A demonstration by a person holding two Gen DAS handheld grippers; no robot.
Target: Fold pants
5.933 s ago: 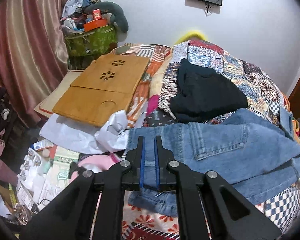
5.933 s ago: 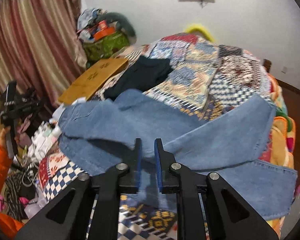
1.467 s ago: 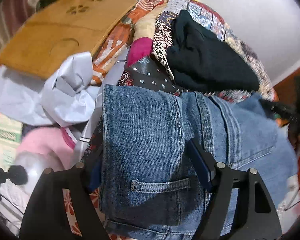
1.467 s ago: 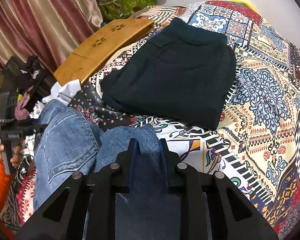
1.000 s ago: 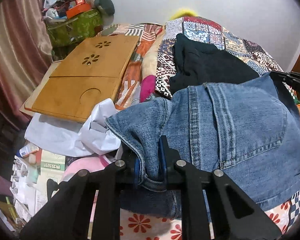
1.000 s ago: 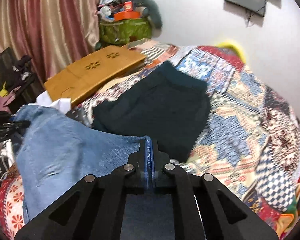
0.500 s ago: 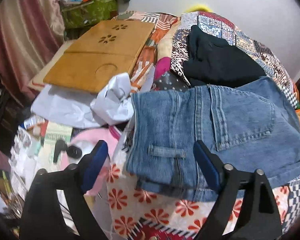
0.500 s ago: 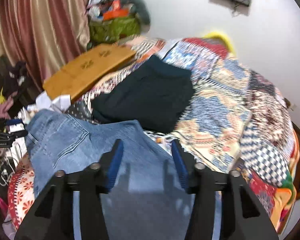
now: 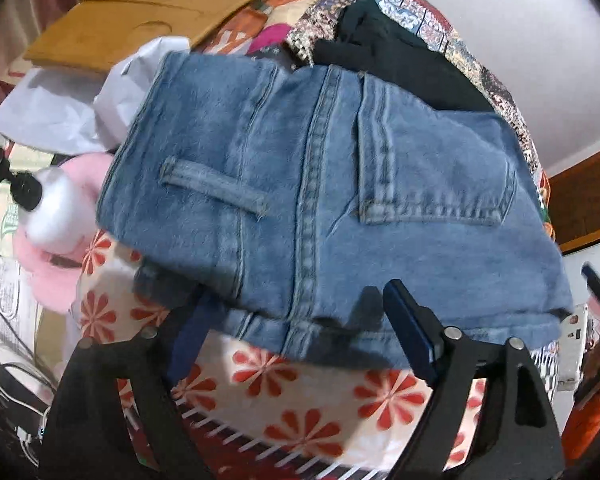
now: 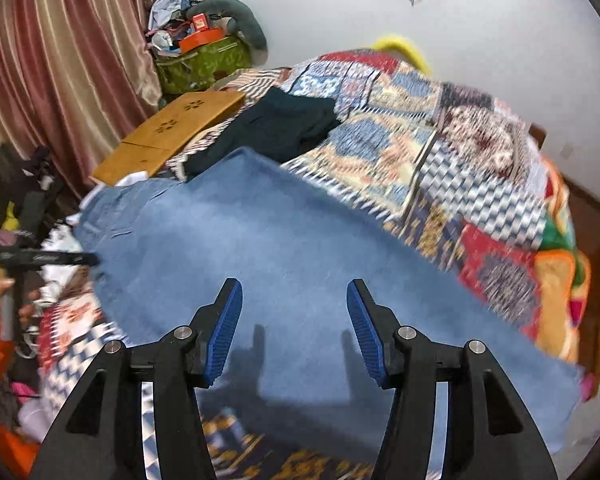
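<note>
Both my left gripper point(image 9: 296, 332), jaws closing slightly, and right gripper point(image 10: 294, 328) gape empty over the folded blue denim pants point(image 9: 320, 184), so, probably, I regrip next for another fold.

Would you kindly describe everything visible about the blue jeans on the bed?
The jeans are light-blue denim, folded and lying flat on the patterned quilt. The waistband end faces the left wrist camera, back side up, showing a belt loop, a stitched centre seam and a back pocket. A folded dark garment lies just behind them. Neither gripper holds them.
</note>
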